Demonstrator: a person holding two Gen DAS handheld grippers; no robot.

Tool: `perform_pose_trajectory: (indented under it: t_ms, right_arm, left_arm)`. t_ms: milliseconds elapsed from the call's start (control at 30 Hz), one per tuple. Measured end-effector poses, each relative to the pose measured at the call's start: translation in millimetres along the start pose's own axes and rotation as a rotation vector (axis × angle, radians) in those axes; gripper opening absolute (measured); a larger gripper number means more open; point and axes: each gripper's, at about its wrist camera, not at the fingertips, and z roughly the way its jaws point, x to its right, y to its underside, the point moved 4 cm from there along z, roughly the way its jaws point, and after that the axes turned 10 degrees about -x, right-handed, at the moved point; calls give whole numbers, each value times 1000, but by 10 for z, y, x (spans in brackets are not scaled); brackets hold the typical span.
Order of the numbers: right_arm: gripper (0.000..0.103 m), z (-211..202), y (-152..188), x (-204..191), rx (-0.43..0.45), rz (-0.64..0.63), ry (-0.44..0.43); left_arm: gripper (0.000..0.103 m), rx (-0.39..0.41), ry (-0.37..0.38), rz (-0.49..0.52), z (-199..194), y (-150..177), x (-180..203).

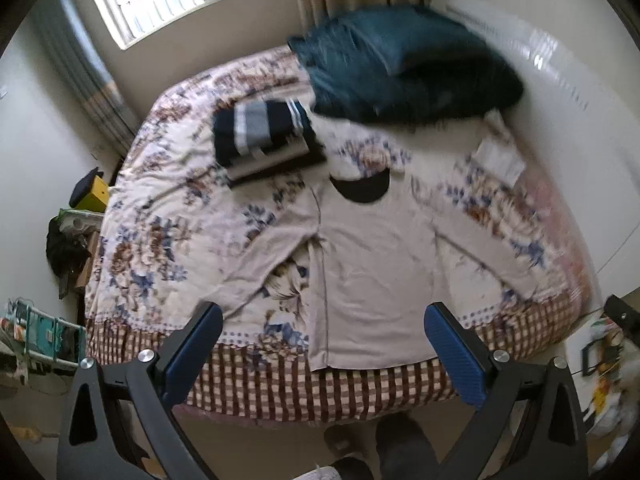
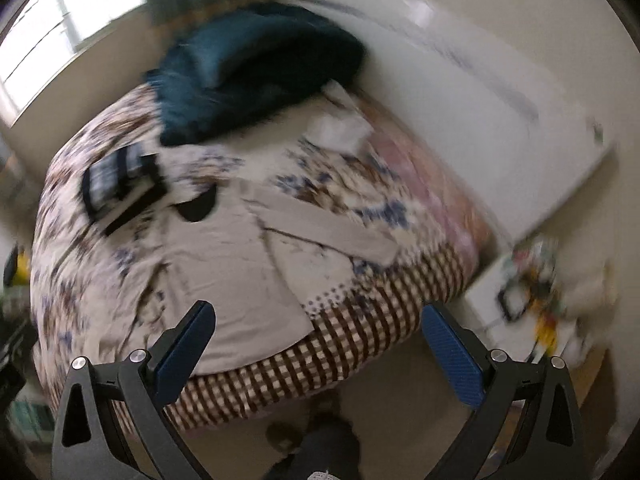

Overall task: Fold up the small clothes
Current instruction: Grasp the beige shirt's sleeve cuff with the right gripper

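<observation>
Nearby, folded stack [image 1: 264, 136] beside spread beige shirt [image 1: 372, 264].

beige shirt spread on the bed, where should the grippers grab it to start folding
Probably the beige shirt by its sleeve cuffs, each gripper coming from its own side: it lies flat, collar away, sleeves splayed outward. Left gripper and right gripper both hover open.

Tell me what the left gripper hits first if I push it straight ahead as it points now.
Probably the beige shirt spread flat on the bed: the open left gripper aims at its lower body, with nothing between. Depth is uncertain in the fisheye view.
</observation>
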Motion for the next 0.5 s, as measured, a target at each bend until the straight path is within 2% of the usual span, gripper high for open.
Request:
perform_pose_trajectory:
  t_ms: [67, 233, 367, 500]
  right_arm:
    - [103, 534, -152, 276, -70, 114, -45]
    - [103, 1961, -477, 980, -216, 369, -87]
    - [103, 2929, -650, 1330, -265, 513, -115]
    - [103, 3712, -776, 1522, -283, 660, -162]
  left_arm:
    - [103, -43, -17, 13, 418, -113, 169]
    - [103, -158, -73, 53, 1435, -310, 570]
    - [103, -274, -71, 32, 2200, -408, 766]
    - [103, -345, -63, 0, 2865, -485, 894]
